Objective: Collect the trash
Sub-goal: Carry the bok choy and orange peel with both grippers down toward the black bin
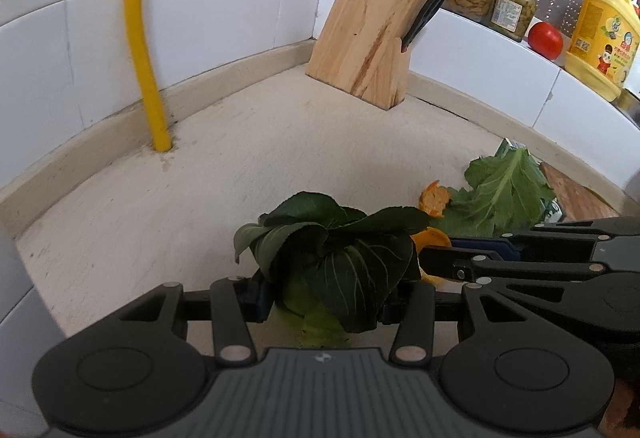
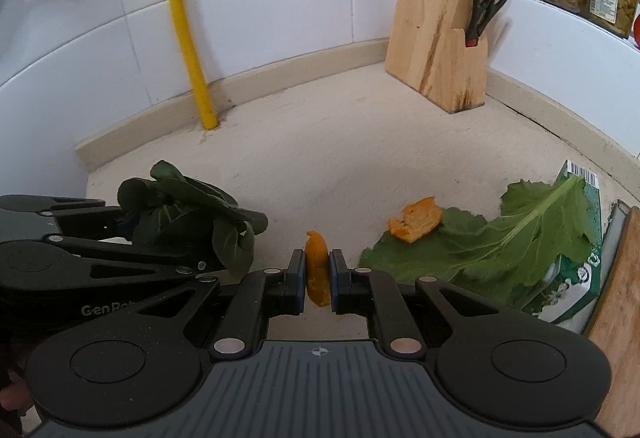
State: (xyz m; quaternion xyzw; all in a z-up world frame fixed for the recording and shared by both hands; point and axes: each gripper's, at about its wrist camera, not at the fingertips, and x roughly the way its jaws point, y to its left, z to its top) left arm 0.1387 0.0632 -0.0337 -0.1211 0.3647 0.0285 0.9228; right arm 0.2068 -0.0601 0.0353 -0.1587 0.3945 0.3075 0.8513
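Pinching curved orange peel [image 2: 317, 274], right jaws; left jaws clamp crumpled dark bok choy [image 1: 336, 262].

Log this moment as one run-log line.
left gripper: shut on dark green leafy vegetable | right gripper: shut on orange peel strip | remaining: second orange peel piece, light green leaf

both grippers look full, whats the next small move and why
Probably lift both straight up off the counter. The left gripper is closed around the dark leafy bunch, and the right gripper pinches an orange peel strip. No bin shows in either view, so where to carry them is unclear. Another peel piece and a light green leaf remain.
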